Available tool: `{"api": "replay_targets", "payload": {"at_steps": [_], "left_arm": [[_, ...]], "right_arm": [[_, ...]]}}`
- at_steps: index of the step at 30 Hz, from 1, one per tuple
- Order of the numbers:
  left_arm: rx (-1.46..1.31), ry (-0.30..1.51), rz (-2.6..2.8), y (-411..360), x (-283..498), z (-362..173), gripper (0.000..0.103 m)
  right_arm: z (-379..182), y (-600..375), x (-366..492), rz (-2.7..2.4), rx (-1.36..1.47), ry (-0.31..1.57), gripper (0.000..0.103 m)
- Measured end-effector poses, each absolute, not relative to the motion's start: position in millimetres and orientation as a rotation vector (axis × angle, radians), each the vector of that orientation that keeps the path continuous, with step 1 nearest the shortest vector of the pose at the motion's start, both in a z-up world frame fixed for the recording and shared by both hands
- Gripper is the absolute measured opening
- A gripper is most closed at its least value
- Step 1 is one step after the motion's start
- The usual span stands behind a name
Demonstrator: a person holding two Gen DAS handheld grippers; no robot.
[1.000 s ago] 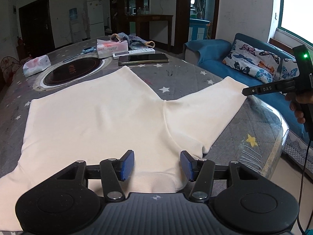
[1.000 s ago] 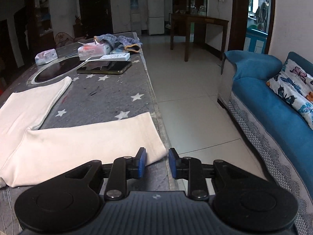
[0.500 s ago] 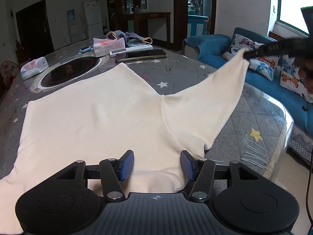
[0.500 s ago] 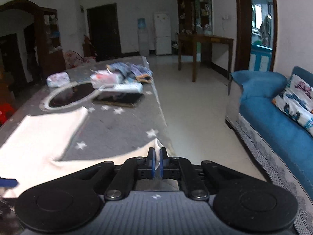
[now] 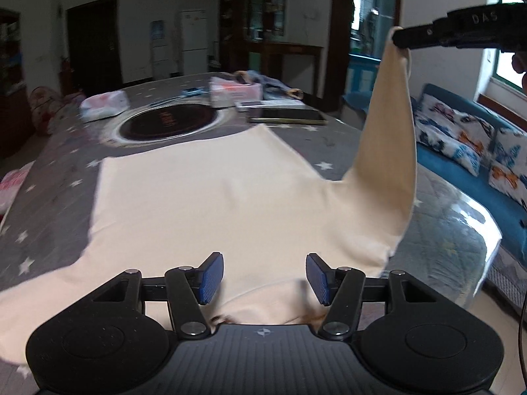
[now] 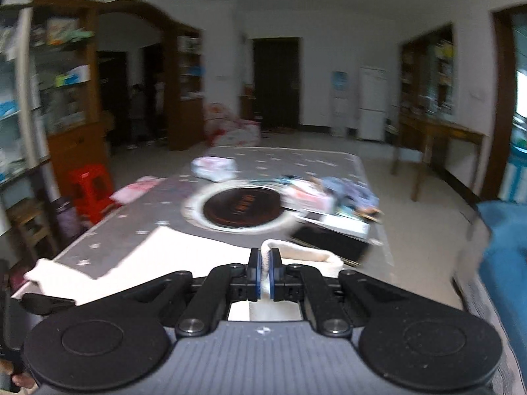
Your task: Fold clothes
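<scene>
**Sleeve raised over the starred table**

Grey starred table (image 5: 329,138) carried the cream sweater (image 5: 204,197), flat below the left gripper (image 5: 263,275), whose fingers gaped empty. Right wrist view: right gripper (image 6: 262,275) clenched the sleeve cuff (image 6: 306,256), lifted high.

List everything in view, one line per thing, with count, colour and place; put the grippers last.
cream top: one, spread flat on the table, one sleeve lifted.
table: one, grey cover with white stars.
round cooktop: one, black, set in the table beyond the top.
tissue packs: two, white and pink, beside the cooktop.
phone: one, dark, right of the cooktop.
sofa: one, blue, with butterfly cushions, right of the table.
fridge: one, white, at the far wall.
red stool: one, left of the table.
left gripper: black, blue pads, open over the top's near edge.
right gripper: shut on the sleeve cuff, raised.
</scene>
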State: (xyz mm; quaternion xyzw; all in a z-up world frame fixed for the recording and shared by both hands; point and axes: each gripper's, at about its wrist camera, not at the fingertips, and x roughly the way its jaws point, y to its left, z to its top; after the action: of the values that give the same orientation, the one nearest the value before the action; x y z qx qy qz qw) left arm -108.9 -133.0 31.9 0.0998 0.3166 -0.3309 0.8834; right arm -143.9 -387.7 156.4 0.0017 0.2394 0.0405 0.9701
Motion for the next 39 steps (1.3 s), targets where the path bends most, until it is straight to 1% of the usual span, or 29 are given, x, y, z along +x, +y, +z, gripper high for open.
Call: {"api": "replay_targets", "payload": {"at_steps": [7,17,20,21,29,33,37,38,39], "left_arm": [[0.148,0.662,-0.617,-98,-110,30,0.059],[0.105,0.683,-0.558,-75,-108,25,0.061],[0.097,0.688,-0.545,-71,-107,24,0.061],[0.098,0.688,-0.545,-72,-107,25,0.061],[0.079,0.682,-0.516,-71,-96,28,0.061],[0.081,0.69,-0.477,-74,-84,27,0.059],[0.082,0.698,-0.437,-77,-73,25,0.059],[0.083,0.7,-0.427,-78,-70,24,0.058],[0.083,0.702,-0.417,-79,-67,24,0.054]], "right_arm": [[150,-311,-104,0.259,-0.088,0.522,0.004],[99,-229,-68,0.425,-0.143,0.647,0.004],[85,-216,-64,0.456,-0.146,0.675,0.006],[86,-221,-66,0.448,-0.154,0.679,0.011],[88,-256,-83,0.386,-0.218,0.713,0.016],[89,-273,-91,0.354,-0.249,0.729,0.024],[80,-302,-108,0.302,-0.276,0.784,0.026],[77,-306,-112,0.301,-0.279,0.796,0.028],[73,-312,-119,0.296,-0.284,0.811,0.031]]}}
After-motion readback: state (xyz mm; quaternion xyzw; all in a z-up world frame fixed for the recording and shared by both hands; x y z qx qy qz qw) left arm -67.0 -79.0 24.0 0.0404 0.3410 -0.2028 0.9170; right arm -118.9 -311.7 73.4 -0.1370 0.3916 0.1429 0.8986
